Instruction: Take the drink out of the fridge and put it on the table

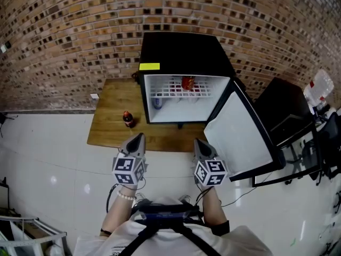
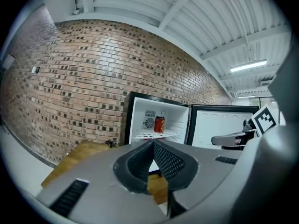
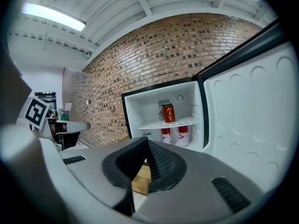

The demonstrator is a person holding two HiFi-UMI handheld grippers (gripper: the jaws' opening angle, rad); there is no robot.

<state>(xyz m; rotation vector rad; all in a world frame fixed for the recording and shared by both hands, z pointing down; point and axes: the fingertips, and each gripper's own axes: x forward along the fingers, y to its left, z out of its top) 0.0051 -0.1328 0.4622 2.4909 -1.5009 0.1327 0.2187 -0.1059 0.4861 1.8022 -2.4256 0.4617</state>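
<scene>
A black mini fridge (image 1: 184, 49) stands on a low wooden table (image 1: 114, 97) with its door (image 1: 240, 135) swung open to the right. A red drink can (image 1: 187, 82) stands upright on the upper wire shelf, also seen as the red can (image 2: 159, 124) and the red can (image 3: 168, 113). Two red-and-white cans (image 3: 183, 135) stand below the shelf. A dark cola bottle (image 1: 128, 119) stands on the table left of the fridge. My left gripper (image 1: 140, 136) and right gripper (image 1: 197, 141) hover side by side before the table's front edge, both shut and empty, pointing at the fridge.
The open door juts out just right of my right gripper. Black furniture (image 1: 285, 113) stands further right. A brick wall (image 1: 64, 31) runs behind the fridge. A small blue can (image 1: 156, 102) sits low at the fridge's left. White floor (image 1: 48, 164) lies in front.
</scene>
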